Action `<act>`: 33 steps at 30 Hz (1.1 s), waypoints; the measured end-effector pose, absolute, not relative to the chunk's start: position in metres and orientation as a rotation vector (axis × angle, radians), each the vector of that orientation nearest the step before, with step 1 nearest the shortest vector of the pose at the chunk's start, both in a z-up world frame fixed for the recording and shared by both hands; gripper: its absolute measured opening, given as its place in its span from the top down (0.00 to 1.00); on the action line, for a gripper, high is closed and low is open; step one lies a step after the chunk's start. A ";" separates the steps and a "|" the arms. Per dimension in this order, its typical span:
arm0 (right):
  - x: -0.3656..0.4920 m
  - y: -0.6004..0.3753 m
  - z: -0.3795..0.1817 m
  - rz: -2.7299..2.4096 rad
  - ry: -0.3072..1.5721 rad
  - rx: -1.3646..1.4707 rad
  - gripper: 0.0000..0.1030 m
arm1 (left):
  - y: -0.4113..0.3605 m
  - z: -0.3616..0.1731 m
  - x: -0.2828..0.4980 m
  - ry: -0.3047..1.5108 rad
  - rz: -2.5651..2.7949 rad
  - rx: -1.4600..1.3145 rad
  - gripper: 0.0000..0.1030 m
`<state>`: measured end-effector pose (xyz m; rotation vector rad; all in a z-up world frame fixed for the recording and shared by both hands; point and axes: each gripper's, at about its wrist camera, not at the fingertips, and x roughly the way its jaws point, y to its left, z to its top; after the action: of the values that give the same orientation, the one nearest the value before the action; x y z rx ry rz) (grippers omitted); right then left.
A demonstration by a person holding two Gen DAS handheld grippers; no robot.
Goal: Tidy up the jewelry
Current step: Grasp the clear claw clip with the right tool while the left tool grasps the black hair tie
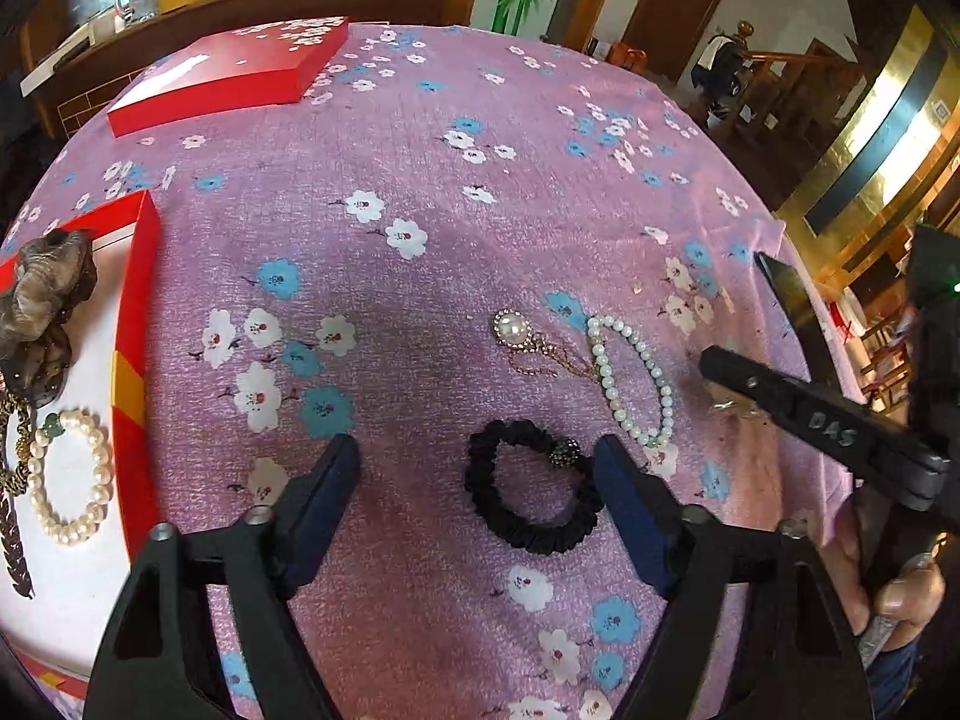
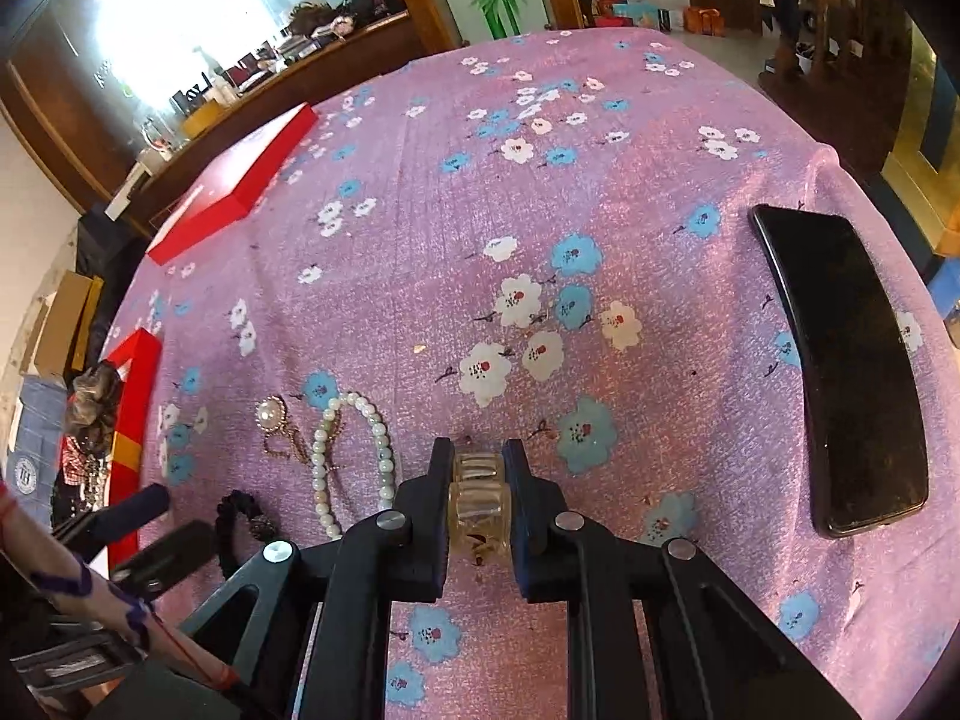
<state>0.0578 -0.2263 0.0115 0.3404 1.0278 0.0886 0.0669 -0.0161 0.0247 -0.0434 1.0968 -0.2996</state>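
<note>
My left gripper (image 1: 477, 459) is open low over the purple cloth; a black scrunchie (image 1: 531, 489) lies just inside its right finger. A pearl bracelet (image 1: 630, 378) and a pearl pendant on a gold chain (image 1: 513, 327) lie beyond it. My right gripper (image 2: 477, 459) is shut on a clear amber bead bracelet (image 2: 478, 501) just above the cloth; it also shows in the left wrist view (image 1: 720, 390). The open red box (image 1: 135, 360) at left holds a pearl bracelet (image 1: 72, 477), a brown scrunchie (image 1: 42, 306) and a gold chain (image 1: 12, 480).
The red box lid (image 1: 228, 75) lies at the far left of the table. A black phone (image 2: 840, 360) lies near the right table edge. A wooden counter with clutter stands behind the table.
</note>
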 end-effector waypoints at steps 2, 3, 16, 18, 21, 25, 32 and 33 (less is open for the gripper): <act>0.056 -0.228 0.014 0.094 1.016 0.352 0.84 | -0.019 0.020 0.068 1.107 -0.299 -0.023 0.48; 0.056 -0.228 0.015 0.094 1.012 0.354 0.84 | -0.018 0.017 0.068 1.116 -0.305 -0.022 0.59; 0.052 -0.231 0.022 0.100 0.991 0.386 0.84 | -0.030 0.012 0.047 0.956 -0.300 0.151 0.94; 0.051 -0.229 0.023 0.103 0.984 0.380 0.84 | -0.025 0.018 0.046 0.927 -0.300 0.133 0.94; 0.049 -0.226 0.026 0.115 0.964 0.374 0.84 | -0.015 0.031 0.046 0.879 -0.303 0.072 0.94; 0.046 -0.226 0.031 0.123 0.940 0.374 0.84 | -0.003 0.041 0.048 0.838 -0.288 0.014 0.94; 0.041 -0.217 0.041 0.159 0.896 0.355 0.84 | -0.003 0.048 0.043 0.798 -0.287 0.010 0.93; 0.041 -0.216 0.041 0.161 0.893 0.351 0.84 | -0.003 0.049 0.043 0.794 -0.286 0.011 0.93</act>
<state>0.0405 -0.2157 0.0409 0.3515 0.8929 0.1613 0.0427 -0.0032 0.0489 0.0112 0.7944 -0.2856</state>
